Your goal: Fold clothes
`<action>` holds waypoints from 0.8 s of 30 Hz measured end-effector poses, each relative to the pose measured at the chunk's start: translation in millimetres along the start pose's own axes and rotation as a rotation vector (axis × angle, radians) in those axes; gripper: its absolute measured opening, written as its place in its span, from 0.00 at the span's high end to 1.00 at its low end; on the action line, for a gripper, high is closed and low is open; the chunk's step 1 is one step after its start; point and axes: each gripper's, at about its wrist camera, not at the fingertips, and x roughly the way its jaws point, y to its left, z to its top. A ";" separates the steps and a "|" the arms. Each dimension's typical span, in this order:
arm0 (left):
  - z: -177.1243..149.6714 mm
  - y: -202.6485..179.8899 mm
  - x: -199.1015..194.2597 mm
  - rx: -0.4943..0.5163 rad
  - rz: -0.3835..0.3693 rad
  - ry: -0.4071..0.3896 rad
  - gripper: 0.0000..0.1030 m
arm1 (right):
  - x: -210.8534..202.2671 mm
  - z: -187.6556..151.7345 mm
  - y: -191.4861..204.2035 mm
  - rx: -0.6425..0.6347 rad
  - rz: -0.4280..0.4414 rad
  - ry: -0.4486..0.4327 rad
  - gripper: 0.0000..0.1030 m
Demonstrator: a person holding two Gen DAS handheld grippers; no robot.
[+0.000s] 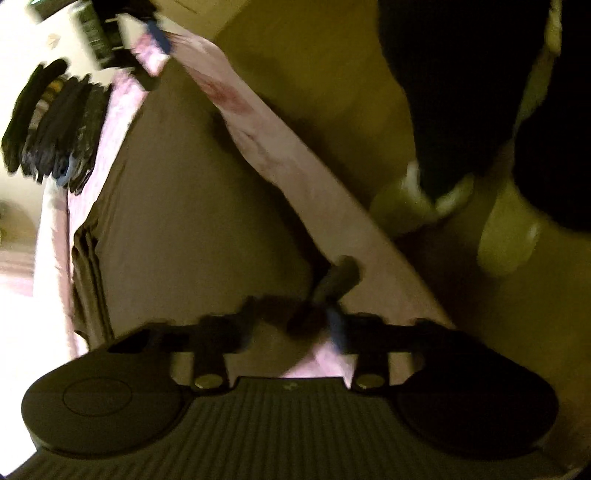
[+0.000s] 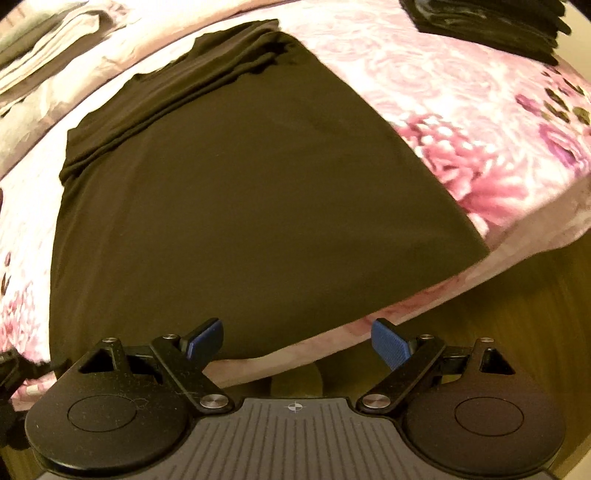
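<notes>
A dark brown garment (image 2: 236,206) lies spread flat on a pink floral bedsheet (image 2: 461,122), bunched into folds at its far end. My right gripper (image 2: 297,338) hovers open over the garment's near hem at the bed's edge, with nothing between its blue pads (image 2: 388,341). The left wrist view is blurred. There the garment (image 1: 207,221) shows again, and my left gripper (image 1: 334,291) has its fingers pressed together on the garment's edge by the sheet border (image 1: 280,147). The right gripper (image 1: 153,55) appears at the top left of that view.
A stack of dark folded clothes (image 2: 484,26) sits at the bed's far right corner, also seen as stacked clothes (image 1: 55,122). Wooden floor (image 2: 517,332) runs beside the bed. A person's legs in black trousers (image 1: 461,92) and feet (image 1: 506,240) stand close by.
</notes>
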 end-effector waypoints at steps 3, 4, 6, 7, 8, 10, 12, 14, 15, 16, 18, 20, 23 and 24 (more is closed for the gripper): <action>-0.8 21.9 -12.9 -0.129 0.021 -0.036 0.93 | -3.4 -1.6 -1.6 0.016 -0.004 -0.001 0.13; -2.2 33.7 -16.1 -0.199 0.021 -0.039 0.94 | -4.6 -1.5 -2.1 0.022 -0.004 0.001 0.13; -5.1 57.3 -22.6 -0.339 0.022 -0.044 0.94 | -6.7 -0.6 -1.3 0.023 -0.004 -0.003 0.13; -6.9 69.6 -25.8 -0.413 0.021 -0.046 0.94 | -7.8 -0.2 -0.9 0.023 -0.004 -0.005 0.13; -12.8 87.1 -29.6 -0.517 0.016 -0.045 0.94 | -9.7 0.9 0.3 0.015 -0.003 -0.014 0.13; -28.0 120.9 -36.9 -0.721 0.009 -0.049 0.94 | -13.6 4.3 5.9 -0.021 0.004 -0.036 0.13; -46.0 148.6 -42.8 -0.893 0.008 -0.062 0.94 | -16.7 8.5 17.2 -0.099 0.016 -0.061 0.13; -63.7 171.3 -47.3 -1.037 0.008 -0.077 0.95 | -15.8 8.7 35.5 -0.222 0.028 -0.081 0.13; -69.3 177.0 -47.2 -1.074 0.007 -0.081 0.95 | -15.3 8.8 44.7 -0.284 0.034 -0.091 0.13; -74.9 182.7 -47.1 -1.110 0.006 -0.086 0.95 | -13.4 7.6 54.1 -0.352 0.034 -0.096 0.13; -86.2 194.0 -46.9 -1.183 0.004 -0.094 0.96 | -8.6 5.3 72.0 -0.479 0.031 -0.102 0.13; -97.4 205.4 -46.6 -1.255 0.001 -0.102 0.98 | -4.0 5.0 82.3 -0.550 0.017 -0.114 0.13; -116.0 219.9 -44.8 -1.364 0.008 -0.103 0.98 | 2.3 7.5 92.7 -0.630 -0.017 -0.139 0.13; -122.2 224.8 -40.9 -1.399 0.014 -0.088 0.98 | 6.0 9.6 91.5 -0.652 -0.030 -0.139 0.13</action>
